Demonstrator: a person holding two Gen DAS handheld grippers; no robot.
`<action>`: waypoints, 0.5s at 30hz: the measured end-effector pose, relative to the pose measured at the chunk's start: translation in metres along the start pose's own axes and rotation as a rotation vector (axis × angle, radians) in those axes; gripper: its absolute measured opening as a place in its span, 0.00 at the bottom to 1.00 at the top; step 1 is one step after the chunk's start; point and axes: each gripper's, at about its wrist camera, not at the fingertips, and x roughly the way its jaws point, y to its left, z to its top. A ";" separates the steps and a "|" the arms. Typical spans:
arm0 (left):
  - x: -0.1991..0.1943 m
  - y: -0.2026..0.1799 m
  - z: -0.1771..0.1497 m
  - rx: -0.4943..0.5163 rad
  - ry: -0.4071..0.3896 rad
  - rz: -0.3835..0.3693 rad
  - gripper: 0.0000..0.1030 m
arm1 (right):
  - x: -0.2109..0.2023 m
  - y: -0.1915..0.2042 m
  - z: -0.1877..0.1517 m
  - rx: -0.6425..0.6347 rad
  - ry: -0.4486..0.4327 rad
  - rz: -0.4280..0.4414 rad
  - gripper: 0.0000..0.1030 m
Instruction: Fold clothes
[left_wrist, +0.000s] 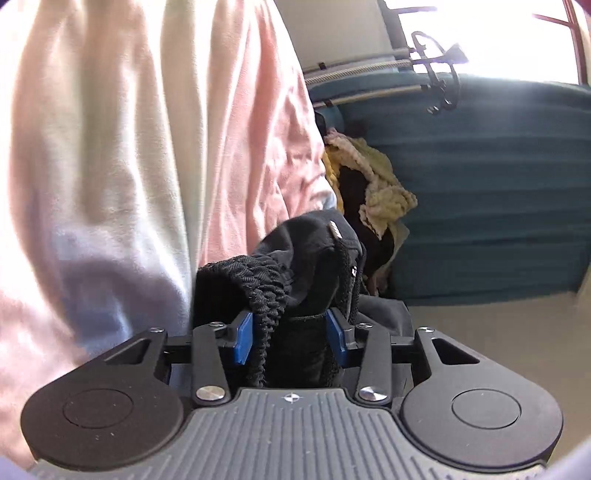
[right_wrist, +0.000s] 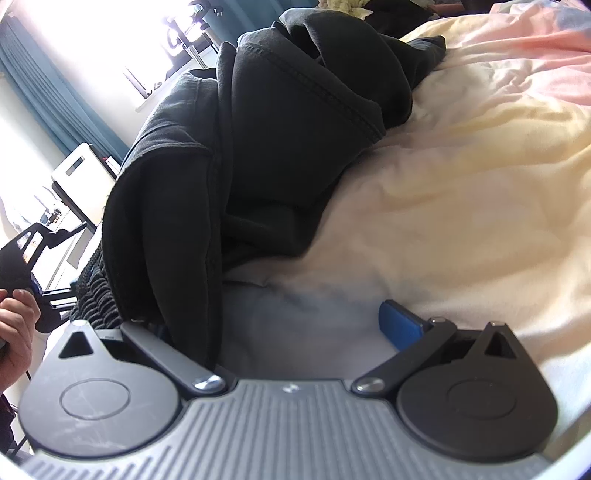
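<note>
My left gripper (left_wrist: 290, 334) is shut on the ribbed waistband of a black garment (left_wrist: 303, 266), whose drawstring hangs by the right pad. In the right wrist view the same black garment (right_wrist: 258, 147) lies bunched on a pastel pink, cream and blue bedsheet (right_wrist: 461, 184). My right gripper (right_wrist: 288, 325) is open over the sheet. Its right blue pad (right_wrist: 400, 325) shows. Its left finger is hidden under the garment's hem. The left gripper (right_wrist: 33, 258) and the hand holding it show at the left edge.
The pastel sheet (left_wrist: 147, 147) fills the left of the left wrist view. A pile of yellow and dark clothes (left_wrist: 373, 188) lies beyond the black garment. A teal curtain (left_wrist: 480, 184) hangs at the right, under a bright window. A white appliance (right_wrist: 83, 166) stands at the left.
</note>
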 end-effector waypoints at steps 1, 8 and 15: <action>0.005 -0.002 0.001 0.015 0.012 -0.015 0.43 | 0.000 0.000 0.000 0.000 -0.001 -0.001 1.00; 0.023 0.001 0.004 -0.024 0.034 0.097 0.45 | -0.002 0.002 -0.004 -0.001 -0.009 -0.007 1.00; 0.032 -0.002 0.019 0.076 -0.060 0.084 0.31 | 0.000 0.003 -0.004 -0.016 -0.006 -0.016 1.00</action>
